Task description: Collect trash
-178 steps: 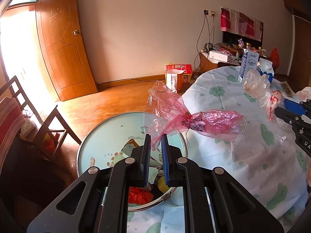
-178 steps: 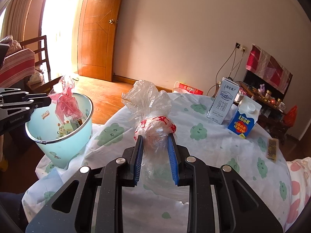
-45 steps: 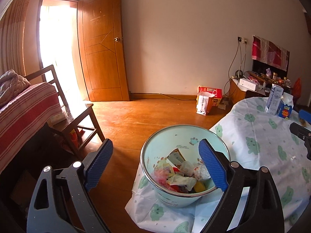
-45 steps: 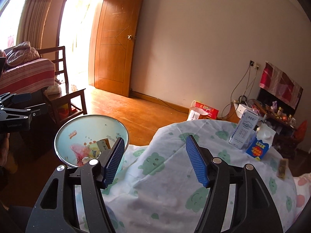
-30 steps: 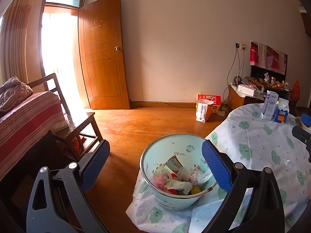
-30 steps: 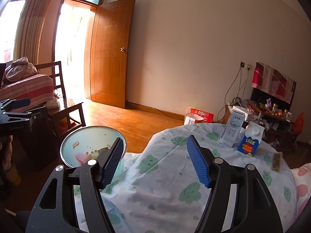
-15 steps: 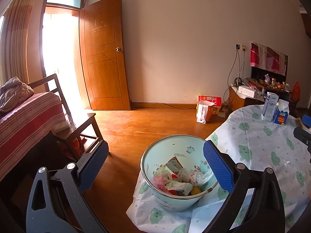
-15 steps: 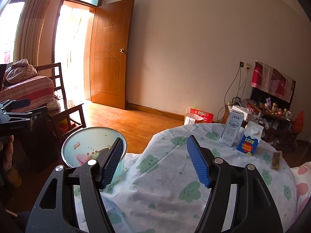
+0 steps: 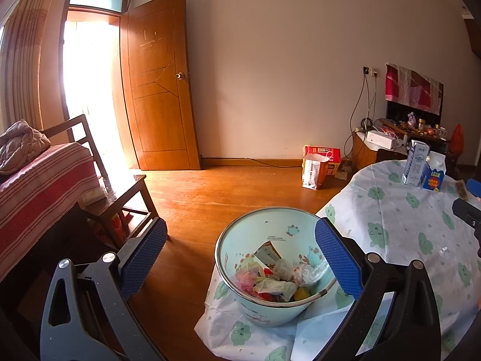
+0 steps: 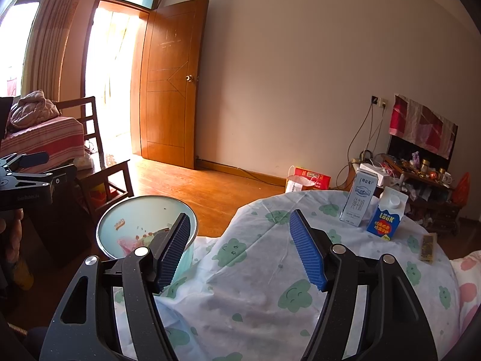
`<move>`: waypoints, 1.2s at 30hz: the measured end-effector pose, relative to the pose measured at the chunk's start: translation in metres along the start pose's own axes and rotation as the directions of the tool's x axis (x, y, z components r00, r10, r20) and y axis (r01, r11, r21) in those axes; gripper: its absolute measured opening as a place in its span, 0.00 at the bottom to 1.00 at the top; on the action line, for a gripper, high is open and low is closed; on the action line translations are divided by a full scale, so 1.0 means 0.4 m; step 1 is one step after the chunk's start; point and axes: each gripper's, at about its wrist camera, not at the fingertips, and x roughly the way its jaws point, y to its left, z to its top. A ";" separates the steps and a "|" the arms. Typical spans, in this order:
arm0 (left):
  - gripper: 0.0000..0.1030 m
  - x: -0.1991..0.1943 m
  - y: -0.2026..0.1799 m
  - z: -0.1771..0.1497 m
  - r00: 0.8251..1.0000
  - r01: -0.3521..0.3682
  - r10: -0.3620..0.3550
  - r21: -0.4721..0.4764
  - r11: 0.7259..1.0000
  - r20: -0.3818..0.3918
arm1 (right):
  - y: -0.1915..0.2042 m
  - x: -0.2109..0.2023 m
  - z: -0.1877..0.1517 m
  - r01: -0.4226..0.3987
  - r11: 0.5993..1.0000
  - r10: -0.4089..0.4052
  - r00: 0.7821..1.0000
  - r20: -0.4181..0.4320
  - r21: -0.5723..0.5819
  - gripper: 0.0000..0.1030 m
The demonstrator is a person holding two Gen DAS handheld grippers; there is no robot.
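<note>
A pale blue trash bin (image 9: 270, 307) stands on the floor at the table's left edge; it also shows in the right wrist view (image 10: 141, 213). Crumpled plastic bags and wrappers (image 9: 276, 279) lie inside it. My left gripper (image 9: 240, 258) is open and empty, held above and in front of the bin. My right gripper (image 10: 240, 240) is open and empty above the round table (image 10: 270, 285) with its white cloth printed with green shapes. A grey-white milk carton (image 10: 359, 198), a blue carton (image 10: 386, 218) and a small dark wrapper (image 10: 428, 248) are at the table's far side.
A wooden chair (image 9: 120, 192) and a striped red bed (image 9: 36, 180) are left of the bin. A paper bag and a red box (image 9: 318, 165) stand on the wood floor by the wall. A cluttered cabinet (image 10: 421, 186) is beyond the table. The door (image 9: 159, 90) is open.
Since 5.9 s ago both grippers have let go of their plastic bags, which now lie in the bin, and have drawn back. Over the last second almost nothing has moved.
</note>
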 end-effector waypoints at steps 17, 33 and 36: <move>0.94 0.011 -0.023 -0.007 1.000 -0.017 0.018 0.006 1.000 -0.016 | 0.008 -0.006 -0.008 0.002 1.000 -0.002 1.000 0.003 0.001 0.69; 0.94 0.016 -0.037 -0.016 1.000 -0.019 0.020 0.027 0.999 -0.007 | 0.011 -0.008 -0.011 0.000 1.000 0.000 1.000 0.002 0.005 0.69; 0.94 0.010 -0.042 -0.018 1.000 -0.019 0.019 0.033 0.999 0.003 | 0.013 -0.011 -0.014 0.003 1.000 -0.003 1.000 0.004 0.007 0.69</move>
